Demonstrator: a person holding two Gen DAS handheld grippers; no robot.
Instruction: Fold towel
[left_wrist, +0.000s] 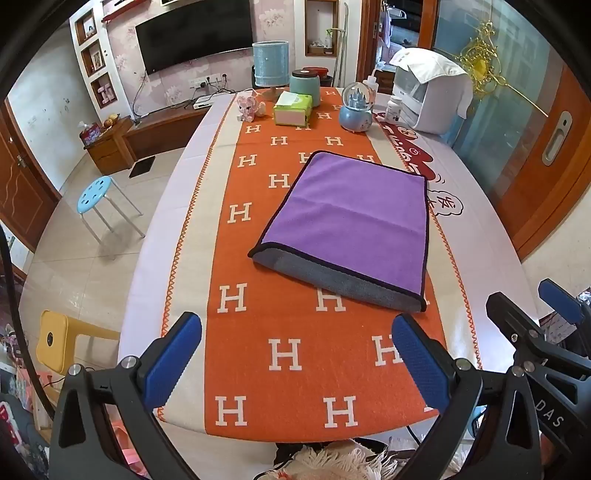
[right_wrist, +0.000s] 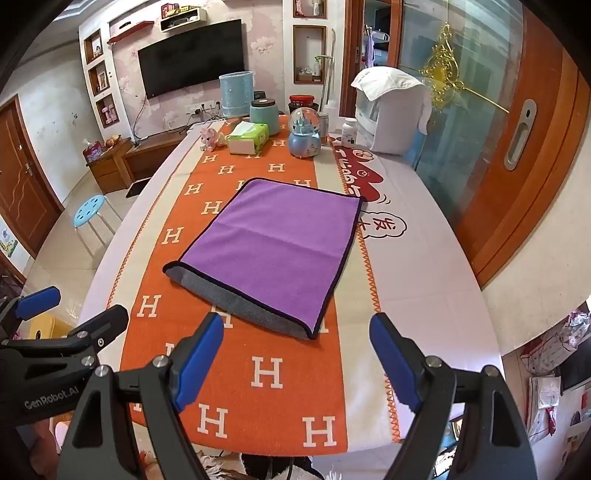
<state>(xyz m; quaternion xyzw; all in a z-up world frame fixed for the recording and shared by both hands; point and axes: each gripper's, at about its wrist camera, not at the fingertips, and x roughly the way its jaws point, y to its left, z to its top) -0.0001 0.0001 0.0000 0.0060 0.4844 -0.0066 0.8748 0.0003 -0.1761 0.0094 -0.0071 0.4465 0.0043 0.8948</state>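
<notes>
A purple towel (left_wrist: 351, 218) with a dark hem lies folded over on the orange H-patterned cloth (left_wrist: 280, 354); its grey underside shows along the near edge. It also shows in the right wrist view (right_wrist: 273, 247). My left gripper (left_wrist: 295, 354) is open and empty, above the table's near end, short of the towel. My right gripper (right_wrist: 295, 354) is open and empty, also short of the towel's near edge. The right gripper's fingers (left_wrist: 517, 332) show at the right edge of the left wrist view.
At the table's far end stand a blue lamp (left_wrist: 270, 64), a teal jar (left_wrist: 304, 83), a tissue box (left_wrist: 292, 109), a snow globe (left_wrist: 356, 109), a pink toy (left_wrist: 247, 107) and a white appliance (left_wrist: 432, 92). A blue stool (left_wrist: 94, 194) stands left on the floor.
</notes>
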